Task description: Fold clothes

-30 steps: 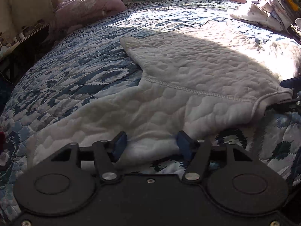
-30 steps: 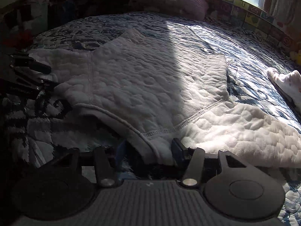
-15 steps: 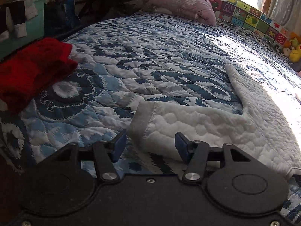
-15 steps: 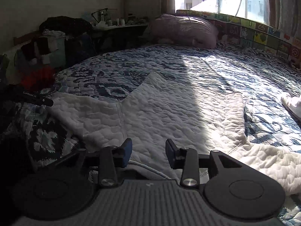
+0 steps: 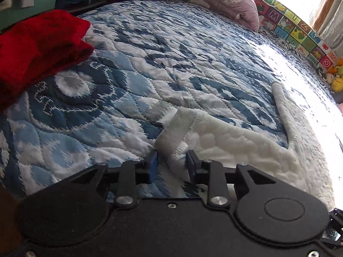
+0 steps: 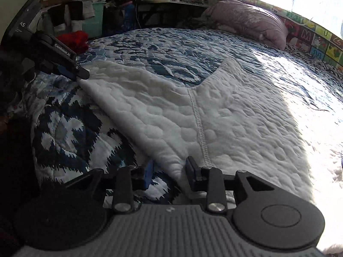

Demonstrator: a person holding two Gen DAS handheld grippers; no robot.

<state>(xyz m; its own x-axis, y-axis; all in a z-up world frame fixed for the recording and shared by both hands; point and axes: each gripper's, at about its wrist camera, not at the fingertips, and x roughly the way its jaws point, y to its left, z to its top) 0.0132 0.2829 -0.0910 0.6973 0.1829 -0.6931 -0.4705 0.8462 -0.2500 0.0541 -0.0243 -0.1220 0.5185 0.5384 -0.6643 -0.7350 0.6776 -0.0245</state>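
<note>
Reaching low over the bed, left claw pointed flat along the blue patterned quilt, fingers partly closed around the ribbed cuff of the white quilted garment. Cuff fabric bunched between the blue pads; looks pinched, though actual contact on both sides hard to confirm from this angle. Seen from the right wrist camera, same left claw coming in from the left edge, tip touching the sleeve end.

Right claw also low and level, jaws moderately open, straddling the near folded edge of the garment close to the sleeve seam. Fabric edge lying between the fingers, not clamped; gap visible on the left pad side.

Garment spread flat across the middle of the bed, one sleeve stretched toward the left claw, body running off into bright sunlight on the right. Red folded knit at the bed's left edge, well apart from the white garment. Purple pillow at the head of the bed.
</note>
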